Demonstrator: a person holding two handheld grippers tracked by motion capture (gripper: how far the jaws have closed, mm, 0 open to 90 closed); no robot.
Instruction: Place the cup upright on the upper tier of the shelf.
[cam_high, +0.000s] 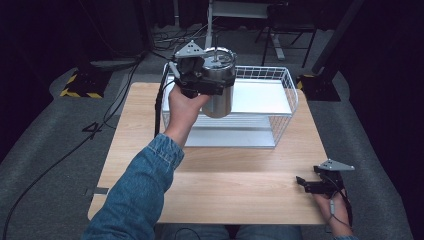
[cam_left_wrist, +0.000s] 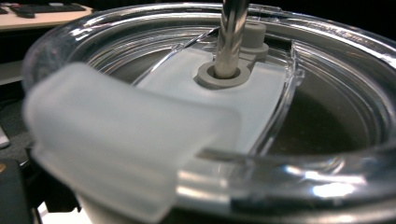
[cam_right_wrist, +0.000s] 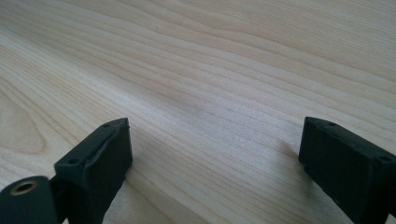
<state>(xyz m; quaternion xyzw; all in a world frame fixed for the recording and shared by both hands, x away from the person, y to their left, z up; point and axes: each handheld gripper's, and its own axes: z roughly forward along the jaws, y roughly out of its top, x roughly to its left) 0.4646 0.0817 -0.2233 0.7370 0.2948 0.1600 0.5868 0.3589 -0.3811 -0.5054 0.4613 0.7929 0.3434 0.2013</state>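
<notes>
We see the left arm, in a blue denim sleeve, stretched well forward and raised, the left hand gripping the left tool with its grey three-cornered plate on top. That tool is clamped on the upper part of a shiny stainless-steel tumbler with a clear plastic lid, which hangs clear of the surface, just in front of and partly over the near edge of a white wire basket with a flat white shelf. The tumbler looks about upright, though from the high view we cannot be sure of a slight tilt.

The right hand lies low at the near right corner of the pale wooden surface, well apart from the tumbler. It holds the right tool, which points leftward across the wood.

The left gripper view gives what the high view cannot: the lid up close, with a frosted translucent flap nearest the tool, a grey grommet behind it and a metal straw rising through that grommet. The clear rim curves round, and the inside beyond looks dark.

The right gripper view shows that tool's two black jaws spread wide, nothing between them, bare wood grain beneath and ahead.
</notes>
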